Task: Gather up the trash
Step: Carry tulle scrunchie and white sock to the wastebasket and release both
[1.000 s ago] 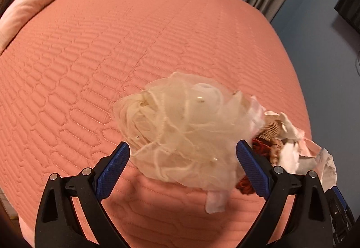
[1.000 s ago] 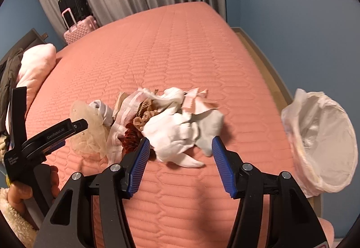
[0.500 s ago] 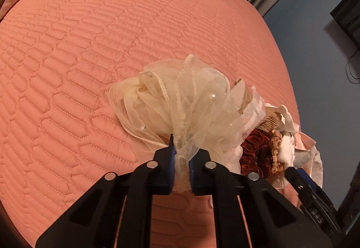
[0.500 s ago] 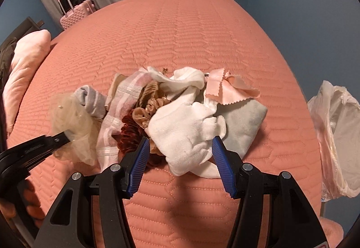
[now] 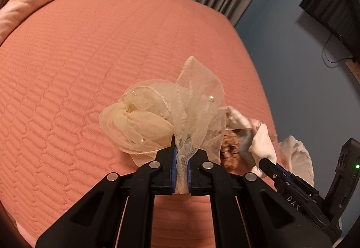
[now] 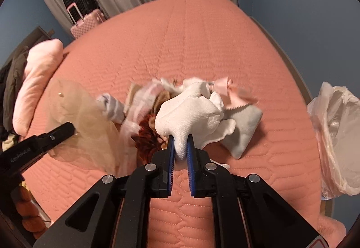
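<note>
The left gripper point(image 5: 181, 159) is clamping its blue pads tight on the gathered tail of a cream tulle bundle point(image 5: 164, 113) (pearl beads are dotting the netting), and the bundle is fanning out toward twelve o'clock over the salmon quilted bedspread point(image 5: 78, 68). The right gripper point(image 6: 180, 146) has just been closing and is now pinching a fold of a white knitted cloth point(image 6: 191, 113) between its pads. That cloth is sitting on top of a heap of scraps: a dark red ruffled piece point(image 6: 147, 137) at its eight o'clock, a grey cloth point(image 6: 244, 128) at its three o'clock and a pink pinked-edge swatch point(image 6: 234, 95) at its one o'clock. A bin lined with a white plastic bag point(image 6: 335, 135) is standing off the bed at three o'clock in the right wrist view, well apart from the heap.
</note>
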Action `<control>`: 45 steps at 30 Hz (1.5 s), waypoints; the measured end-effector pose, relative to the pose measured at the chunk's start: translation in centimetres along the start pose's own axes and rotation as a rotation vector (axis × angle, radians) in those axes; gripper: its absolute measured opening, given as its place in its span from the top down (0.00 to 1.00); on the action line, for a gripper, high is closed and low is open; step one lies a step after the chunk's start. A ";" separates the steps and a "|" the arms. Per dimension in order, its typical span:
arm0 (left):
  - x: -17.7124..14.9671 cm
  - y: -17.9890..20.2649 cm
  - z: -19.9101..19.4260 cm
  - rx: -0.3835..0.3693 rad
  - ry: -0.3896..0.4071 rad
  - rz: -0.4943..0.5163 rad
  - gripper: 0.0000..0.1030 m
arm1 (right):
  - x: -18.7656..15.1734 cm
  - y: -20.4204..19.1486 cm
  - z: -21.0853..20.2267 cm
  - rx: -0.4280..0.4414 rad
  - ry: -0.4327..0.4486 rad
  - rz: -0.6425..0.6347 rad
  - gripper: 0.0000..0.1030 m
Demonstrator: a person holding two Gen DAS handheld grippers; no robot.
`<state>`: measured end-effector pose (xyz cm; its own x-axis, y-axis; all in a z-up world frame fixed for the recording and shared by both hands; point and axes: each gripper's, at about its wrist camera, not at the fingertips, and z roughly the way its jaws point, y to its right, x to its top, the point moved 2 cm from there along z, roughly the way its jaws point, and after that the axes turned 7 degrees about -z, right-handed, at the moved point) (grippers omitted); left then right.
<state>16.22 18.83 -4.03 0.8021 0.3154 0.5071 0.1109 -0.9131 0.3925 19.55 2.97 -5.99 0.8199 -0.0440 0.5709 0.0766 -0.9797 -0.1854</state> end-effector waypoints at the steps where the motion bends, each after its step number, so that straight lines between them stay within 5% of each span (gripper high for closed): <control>1: 0.2 0.8 -0.5 -0.011 0.009 0.012 0.94 | 0.2 0.2 -0.9 0.006 0.018 0.004 0.91; 12: 0.3 11.2 -3.9 -0.137 0.087 0.158 0.94 | 2.4 3.5 -11.4 0.005 0.218 0.045 0.91; 25: -3.8 24.7 -4.5 -0.282 0.098 0.367 0.94 | 1.2 13.9 -21.6 -0.122 0.366 0.160 0.90; 33: -6.7 30.6 -3.4 -0.338 0.067 0.477 0.94 | -0.7 20.0 -24.7 -0.191 0.400 0.238 0.90; 45: -8.8 35.1 -1.3 -0.399 -0.016 0.513 0.93 | -2.7 25.0 -25.3 -0.244 0.390 0.304 0.89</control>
<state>12.28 -15.70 6.31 0.7044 -0.1419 0.6955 -0.5128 -0.7793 0.3603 4.89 -26.37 8.09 0.5100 -0.3556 0.7832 -0.3029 -0.9264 -0.2234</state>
